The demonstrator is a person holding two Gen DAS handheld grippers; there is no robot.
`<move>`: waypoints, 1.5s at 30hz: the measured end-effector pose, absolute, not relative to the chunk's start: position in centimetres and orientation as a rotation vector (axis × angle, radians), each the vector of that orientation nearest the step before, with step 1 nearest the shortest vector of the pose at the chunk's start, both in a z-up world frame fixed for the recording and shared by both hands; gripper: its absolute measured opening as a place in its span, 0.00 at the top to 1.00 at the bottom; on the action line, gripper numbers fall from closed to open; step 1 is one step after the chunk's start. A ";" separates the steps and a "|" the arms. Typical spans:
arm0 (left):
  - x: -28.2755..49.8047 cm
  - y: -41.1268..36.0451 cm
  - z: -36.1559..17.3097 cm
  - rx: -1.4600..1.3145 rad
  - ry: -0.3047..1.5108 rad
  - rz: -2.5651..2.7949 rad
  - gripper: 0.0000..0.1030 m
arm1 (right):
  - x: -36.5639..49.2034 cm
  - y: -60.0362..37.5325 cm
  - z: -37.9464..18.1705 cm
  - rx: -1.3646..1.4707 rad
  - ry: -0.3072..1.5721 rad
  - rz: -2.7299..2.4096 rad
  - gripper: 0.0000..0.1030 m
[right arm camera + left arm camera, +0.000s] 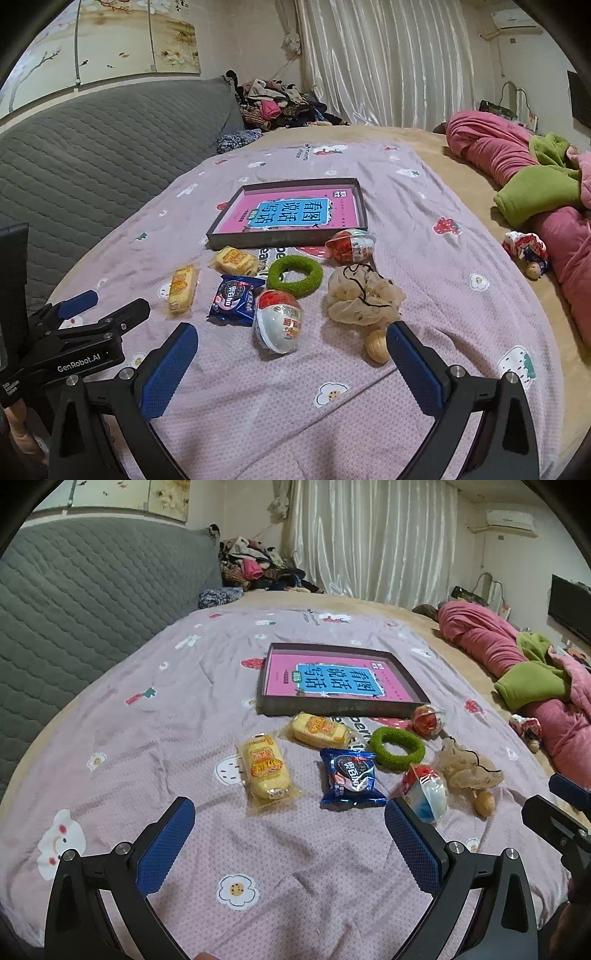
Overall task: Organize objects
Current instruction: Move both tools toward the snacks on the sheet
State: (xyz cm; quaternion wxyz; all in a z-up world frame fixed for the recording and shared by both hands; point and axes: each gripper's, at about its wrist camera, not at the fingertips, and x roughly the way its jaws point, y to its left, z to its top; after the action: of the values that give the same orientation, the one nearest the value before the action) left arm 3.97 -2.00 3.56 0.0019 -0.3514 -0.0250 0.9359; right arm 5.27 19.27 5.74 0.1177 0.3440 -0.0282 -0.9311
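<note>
**Both grippers empty, snacks and toys waiting in front of the tray**

Blue-padded jaws of the left gripper (290, 812) stand wide apart over the lilac bedsheet (147, 709), holding nothing; the right gripper (291, 341) is the same, jaws spread and empty. Nothing has been lifted yet, so the step in hand looks like choosing and approaching a first item.

Taking the dark tray (334, 710) as landmark, everything loose lies on its near side. Nearest the grippers are the white capsule egg (279, 321) and a small walnut (377, 345), with the crumpled beige scrunchie (364, 297) touching the walnut. A step closer to the tray come the blue biscuit packet (351, 777) and one yellow cake packet (266, 771). The green hair ring (397, 747) and a second yellow cake packet (319, 731) lie just before the tray's front wall, and a red-and-clear capsule egg (428, 720) sits by its near right corner. Inside the tray lies only a pink book (332, 679).

To do it well, I would take the nearest egg first with the right gripper, closing across its middle, since a round shell may roll or squirt out. Flat packets want a low approach that pinches an edge against the soft sheet. Lift clear of the tray wall before setting down, and leave neighbours undisturbed.
</note>
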 end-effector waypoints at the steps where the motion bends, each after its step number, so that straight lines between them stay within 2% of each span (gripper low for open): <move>1: 4.0 -2.0 3.7 -1.099 -0.079 2.937 0.01 | 5.3 19.3 5.8 1.004 -0.081 -2.725 0.00; 27: 5.3 -3.2 5.3 -1.064 -0.092 2.908 0.01 | 6.7 18.9 7.6 0.936 -0.065 -2.728 0.00; 40: 2.9 -3.1 3.1 -1.187 -0.032 2.869 0.01 | 4.6 18.3 4.7 1.069 -0.073 -2.682 0.00; 45: 0.8 -3.8 2.1 -1.231 -0.114 2.830 0.01 | 2.9 17.7 3.2 1.130 -0.098 -2.661 0.00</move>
State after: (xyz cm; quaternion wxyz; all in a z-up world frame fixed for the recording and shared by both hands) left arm 0.80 -3.81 2.10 0.0268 -0.3987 -0.0369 0.9160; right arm 2.90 17.68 3.21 0.1240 0.3877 -0.0335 -0.9128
